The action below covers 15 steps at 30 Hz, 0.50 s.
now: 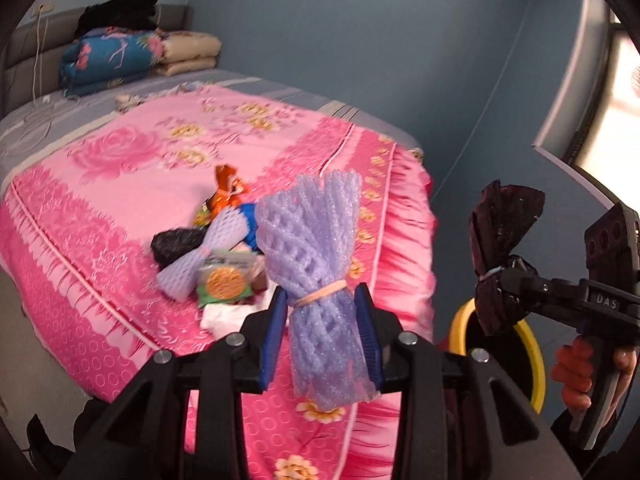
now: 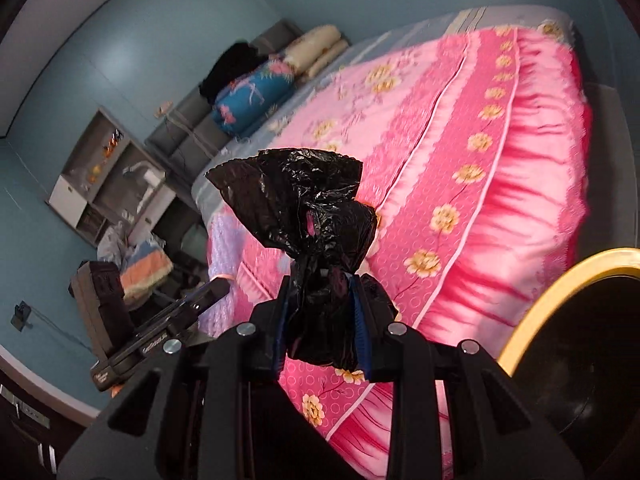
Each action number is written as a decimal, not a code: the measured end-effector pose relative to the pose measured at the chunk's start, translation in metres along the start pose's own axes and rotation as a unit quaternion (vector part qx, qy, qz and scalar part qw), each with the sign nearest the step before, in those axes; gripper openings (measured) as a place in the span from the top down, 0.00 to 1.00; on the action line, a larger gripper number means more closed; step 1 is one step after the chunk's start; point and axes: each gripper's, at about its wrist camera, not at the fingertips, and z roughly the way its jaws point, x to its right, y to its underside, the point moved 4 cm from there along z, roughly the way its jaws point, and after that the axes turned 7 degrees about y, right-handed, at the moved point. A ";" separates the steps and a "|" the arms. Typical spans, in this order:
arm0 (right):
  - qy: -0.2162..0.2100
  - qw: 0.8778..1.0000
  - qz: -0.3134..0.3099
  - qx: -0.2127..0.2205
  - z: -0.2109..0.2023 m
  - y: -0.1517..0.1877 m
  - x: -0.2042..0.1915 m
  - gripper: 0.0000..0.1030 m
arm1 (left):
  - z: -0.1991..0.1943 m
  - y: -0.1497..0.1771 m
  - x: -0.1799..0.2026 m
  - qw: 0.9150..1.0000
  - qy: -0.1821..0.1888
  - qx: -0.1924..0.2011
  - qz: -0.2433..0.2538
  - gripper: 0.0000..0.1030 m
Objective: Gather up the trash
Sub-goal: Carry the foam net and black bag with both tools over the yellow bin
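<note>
The left gripper (image 1: 321, 332) is clamped on a bundle of lilac foam fruit netting bound with a pale rubber band (image 1: 316, 264); the blue pads (image 1: 273, 340) press on the bundle just below the band, and the netting stands upright between them, clear of the bed. The right gripper (image 2: 322, 320) is clamped on a crumpled black plastic bag tied at the waist (image 2: 304, 216), with its blue pads (image 2: 362, 328) bearing on the lower part and the upper part flaring above the jaws. A bare hand (image 1: 580, 376) grips the right tool's handle. A round bin with a yellow rim and black liner (image 2: 532, 312) stands on the floor just beside the foot corner of the bed, below the right gripper. On the pink floral bedspread (image 1: 120, 200) more litter lies in a loose pile: a second lilac foam net (image 1: 200, 256), a green snack packet with an orange disc (image 1: 224, 284), an orange wrapper (image 1: 226, 192), a black bag (image 1: 176, 244) and white paper (image 1: 224, 316). Folded quilts (image 1: 120, 56) are stacked at the headboard.
</note>
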 end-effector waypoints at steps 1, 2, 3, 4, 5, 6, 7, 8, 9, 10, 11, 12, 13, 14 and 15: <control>0.000 1.000 0.003 0.012 -0.010 -0.002 0.002 0.74 | -0.002 -0.002 0.010 1.000 0.004 0.005 0.006 0.68; 0.001 1.000 0.003 0.027 -0.021 -0.005 0.003 0.74 | -0.004 -0.004 0.018 1.000 0.008 0.008 0.007 0.68; 0.008 0.999 0.003 0.044 -0.033 -0.008 0.004 0.74 | -0.005 -0.006 0.022 1.000 0.010 0.010 0.008 0.68; 0.012 0.998 0.002 0.054 -0.041 -0.009 0.005 0.74 | -0.005 -0.008 0.031 1.000 0.014 0.011 0.009 0.68; 0.018 0.997 0.001 0.071 -0.055 -0.011 0.005 0.74 | -0.007 -0.010 0.038 1.000 0.018 0.014 0.008 0.68; 0.020 0.996 0.000 0.082 -0.063 -0.012 0.006 0.74 | -0.008 -0.011 0.042 1.000 0.023 0.016 0.007 0.68; 0.022 0.995 -0.001 0.094 -0.073 -0.014 0.006 0.74 | -0.010 -0.012 0.049 0.999 0.033 0.020 0.007 0.68; 0.024 0.994 -0.001 0.107 -0.084 -0.015 0.007 0.74 | -0.011 -0.014 0.054 0.999 0.040 0.023 0.009 0.68; 0.025 0.993 -0.001 0.116 -0.090 -0.016 0.008 0.74 | -0.012 -0.014 0.060 0.999 0.044 0.025 0.011 0.68; 0.027 0.992 -0.001 0.124 -0.098 -0.017 0.010 0.74 | -0.014 -0.014 0.067 0.998 0.047 0.027 0.015 0.68; 0.030 0.991 -0.003 0.133 -0.107 -0.017 0.011 0.74 | -0.014 -0.014 0.073 0.998 0.048 0.028 0.018 0.68; 0.033 0.990 -0.003 0.140 -0.113 -0.017 0.013 0.74 | -0.015 -0.014 0.078 0.998 0.050 0.028 0.021 0.68; 0.037 0.988 -0.003 0.148 -0.121 -0.017 0.015 0.74 | -0.015 -0.015 0.086 0.998 0.051 0.028 0.027 0.68; 0.041 0.987 -0.004 0.157 -0.130 -0.017 0.017 0.74 | -0.014 -0.016 0.089 0.998 0.051 0.028 0.030 0.68; 0.045 0.986 -0.004 0.163 -0.135 -0.017 0.019 0.74 | -0.014 -0.017 0.095 0.998 0.054 0.027 0.032 0.68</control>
